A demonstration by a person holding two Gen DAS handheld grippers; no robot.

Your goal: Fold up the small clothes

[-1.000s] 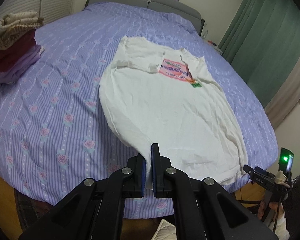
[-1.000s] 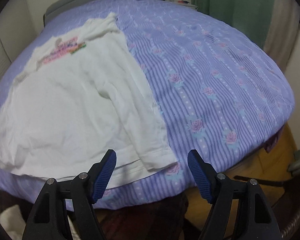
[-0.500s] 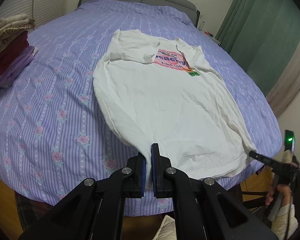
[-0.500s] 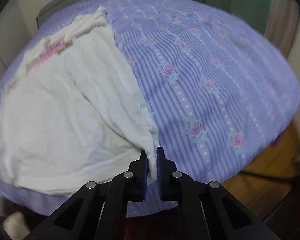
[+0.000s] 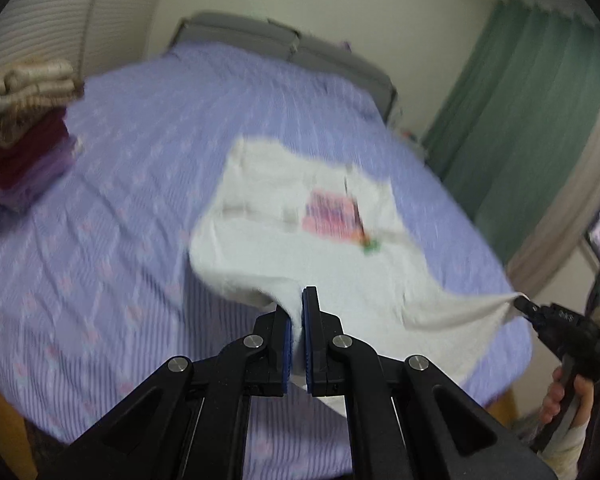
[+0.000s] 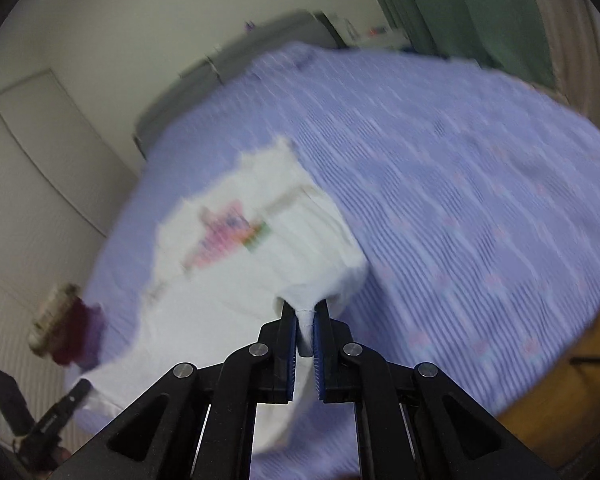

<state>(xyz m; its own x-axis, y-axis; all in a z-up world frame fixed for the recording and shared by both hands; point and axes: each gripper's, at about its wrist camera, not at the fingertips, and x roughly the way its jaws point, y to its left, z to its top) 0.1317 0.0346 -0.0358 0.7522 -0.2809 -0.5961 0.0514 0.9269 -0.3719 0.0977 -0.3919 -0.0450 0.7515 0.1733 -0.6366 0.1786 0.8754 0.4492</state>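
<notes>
A wide bed covered in a lilac striped bedspread with small pink roses fills most of both views, blurred by motion; in the right wrist view it spreads across the centre and right of the frame. A grey padded headboard runs along the top of the bed, and a green pleated curtain hangs at the upper right of the left wrist view.

The white short-sleeved T-shirt with a pink printed panel on its chest lies in the middle of the bed, collar end toward the headboard. Its near hem is raised off the bedspread at two corners, and the cloth sags between them. In the right wrist view the shirt sits left of centre.

A stack of folded clothes, beige knit on top of maroon and purple pieces, rests on the bed at the left edge of the frame, well apart from the shirt.

The left gripper, at bottom centre, is clenched on one hem corner, with white fabric pinched between its blue pads. The right gripper is likewise clamped on the other hem corner; its jaws have just been closing onto it. In the left wrist view, it shows at the right edge, with a hand below it.
</notes>
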